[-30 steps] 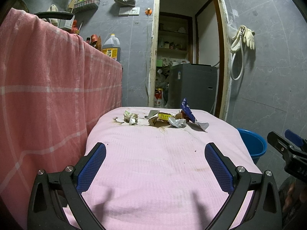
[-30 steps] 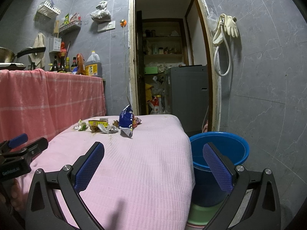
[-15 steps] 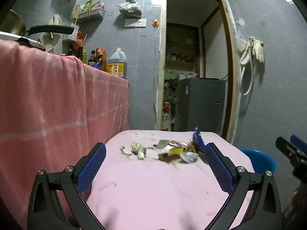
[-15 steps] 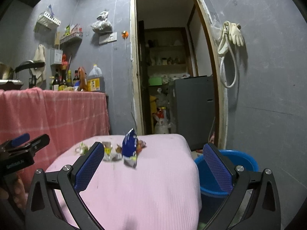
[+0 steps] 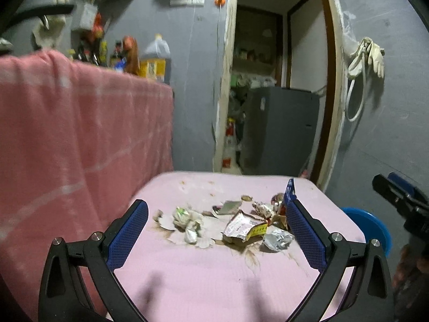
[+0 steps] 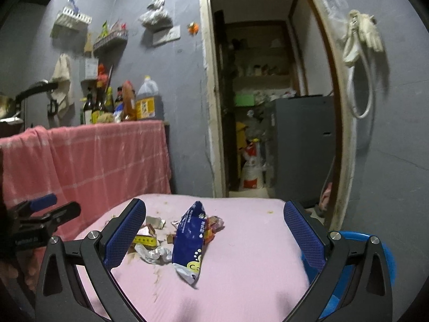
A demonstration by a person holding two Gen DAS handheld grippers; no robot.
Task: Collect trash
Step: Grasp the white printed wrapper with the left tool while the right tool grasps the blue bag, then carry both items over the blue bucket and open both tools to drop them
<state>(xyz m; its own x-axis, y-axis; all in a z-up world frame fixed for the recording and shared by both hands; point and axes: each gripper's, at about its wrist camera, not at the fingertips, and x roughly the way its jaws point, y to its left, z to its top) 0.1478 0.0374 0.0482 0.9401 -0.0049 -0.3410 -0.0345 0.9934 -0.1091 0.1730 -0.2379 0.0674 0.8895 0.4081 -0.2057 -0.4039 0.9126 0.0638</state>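
Trash pile on pink table, blue bucket beside table.
Left gripper and right gripper spread wide, empty, above table; blue wrapper on table.

No wording can be read with certainty. The blue snack bag carries white print, the yellow wrapper small dark print, and the oil jug a yellow label, all too blurred to make out. The left hand-held gripper bears faint white lettering along its side, also illegible.
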